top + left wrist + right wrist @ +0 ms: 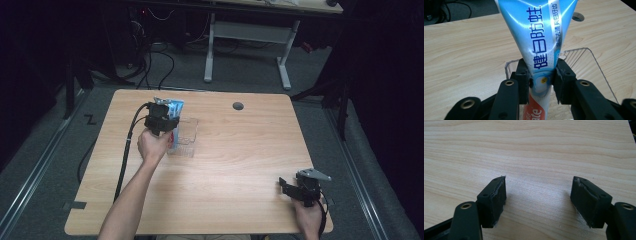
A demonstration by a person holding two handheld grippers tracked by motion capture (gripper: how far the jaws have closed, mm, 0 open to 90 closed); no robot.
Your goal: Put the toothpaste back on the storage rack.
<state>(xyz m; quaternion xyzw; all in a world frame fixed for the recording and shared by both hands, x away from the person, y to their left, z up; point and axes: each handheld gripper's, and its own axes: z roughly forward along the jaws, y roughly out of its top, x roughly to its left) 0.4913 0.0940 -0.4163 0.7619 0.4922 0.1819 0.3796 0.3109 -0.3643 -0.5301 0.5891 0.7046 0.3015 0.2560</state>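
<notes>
clear bin (pixel 186 140) mid-left, table (pixel 240 150) elsewhere open

Look at the toothpaste tube (pixel 537 42) clamped in your left gripper (pixel 541 81): its blue face carries large dark-blue Chinese characters running along the tube, reading 健日防蛀. Beside them a silver strip holds smaller white characters, too fine to make out with certainty. Lower down, on the red part of the tube between the jaws, you can read the white letters "ate", the end of a longer word that the frame's edge cuts off.
</notes>
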